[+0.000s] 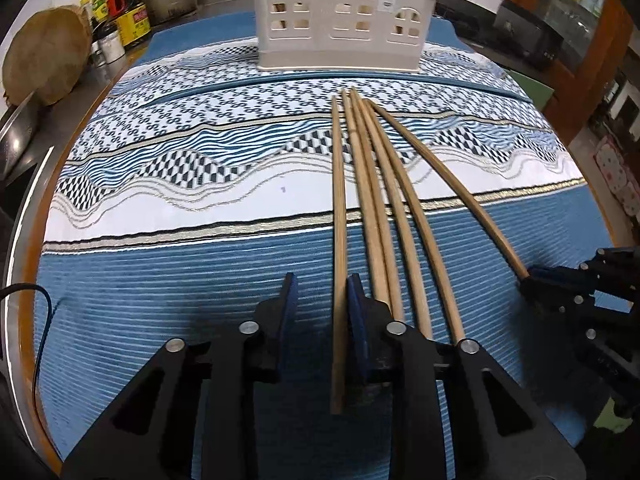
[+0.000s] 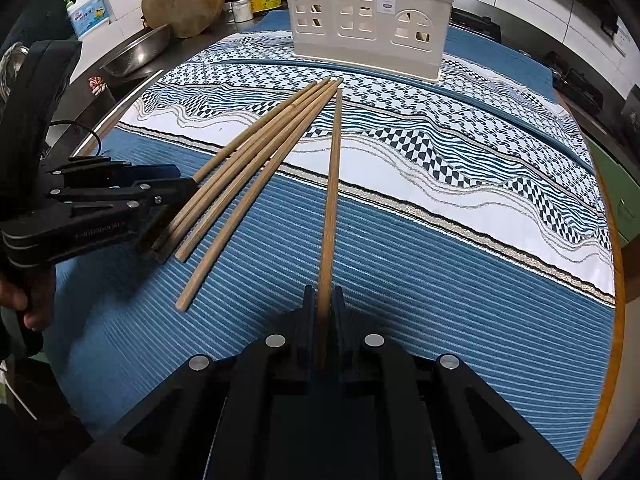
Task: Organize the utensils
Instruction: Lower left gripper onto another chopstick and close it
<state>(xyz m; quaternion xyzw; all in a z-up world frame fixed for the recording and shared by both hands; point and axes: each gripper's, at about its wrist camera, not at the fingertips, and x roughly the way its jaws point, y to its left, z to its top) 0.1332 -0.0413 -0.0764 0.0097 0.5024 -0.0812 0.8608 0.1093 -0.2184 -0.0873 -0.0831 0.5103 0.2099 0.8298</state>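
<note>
Right claw (image 2: 323, 304) pinches one chopstick (image 2: 331, 200), its butt hidden; left claw (image 1: 322, 292) spread, straddling another chopstick (image 1: 339, 240).

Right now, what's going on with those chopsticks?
The right gripper is shut on one chopstick, its far tip pointing toward the cream utensil holder. The left gripper is open, its fingers straddling the leftmost chopstick of four lying on the blue patterned cloth.
</note>
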